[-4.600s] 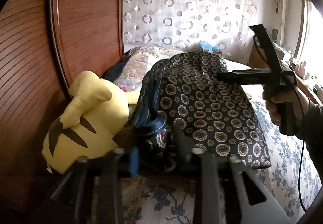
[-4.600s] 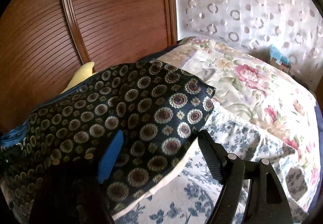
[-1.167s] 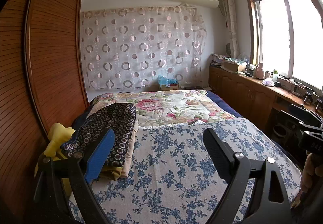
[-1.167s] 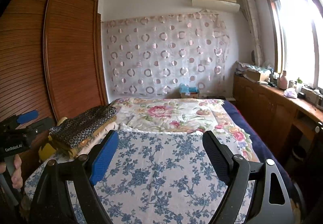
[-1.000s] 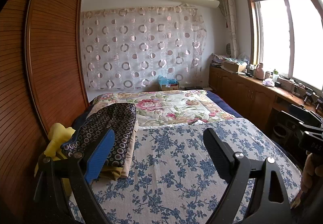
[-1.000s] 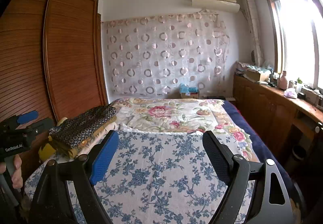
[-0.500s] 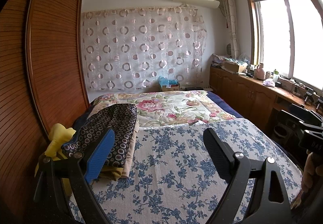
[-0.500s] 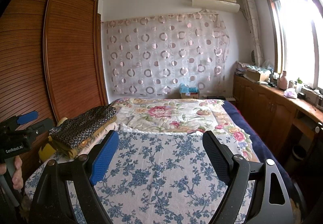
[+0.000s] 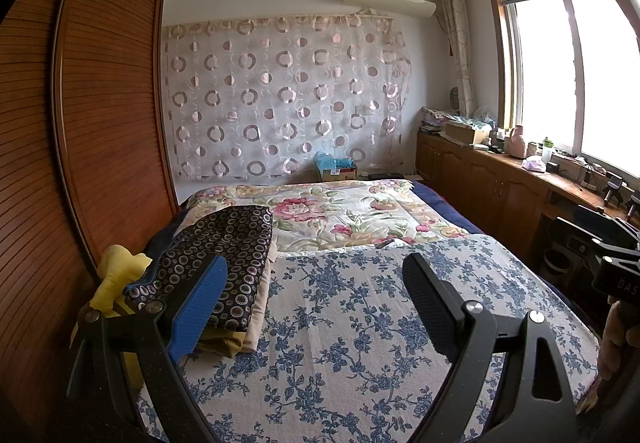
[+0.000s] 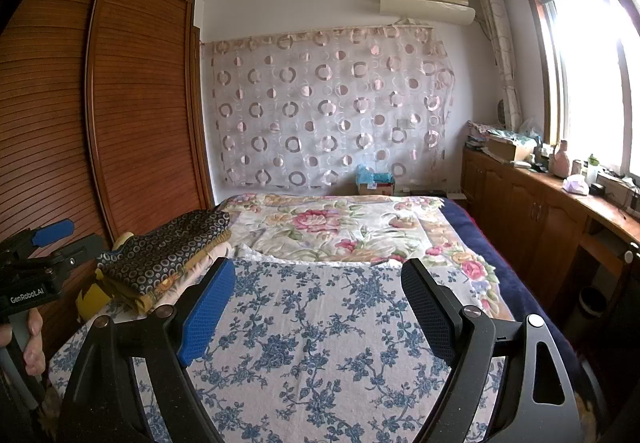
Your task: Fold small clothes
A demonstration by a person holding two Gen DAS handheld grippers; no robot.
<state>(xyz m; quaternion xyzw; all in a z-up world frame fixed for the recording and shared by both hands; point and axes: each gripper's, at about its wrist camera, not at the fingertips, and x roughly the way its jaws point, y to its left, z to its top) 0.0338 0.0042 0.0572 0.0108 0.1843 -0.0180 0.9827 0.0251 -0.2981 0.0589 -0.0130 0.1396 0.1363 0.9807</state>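
Both the left gripper (image 9: 314, 293) and right gripper (image 10: 318, 299) are held spread wide, nothing pinched. A dark circle-patterned folded garment (image 9: 224, 255) is stacked on the blue-floral bedspread (image 9: 340, 343), beside a yellow plush toy (image 9: 114, 275).

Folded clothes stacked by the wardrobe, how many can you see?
3, possibly more hidden: a dark circle-patterned piece on top, a mustard one under it, a beige one at the bottom.

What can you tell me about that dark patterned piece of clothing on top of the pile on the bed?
The dark garment is folded into a long flat rectangle and looks like thin woven cloth, navy or black with rows of small pale rings. It lies on top of a small stack of folded clothes, tan and cream layers showing beneath it, on the bed's left edge beside the wooden wardrobe. A yellow plush toy sits against the stack. Neither gripper touches it.
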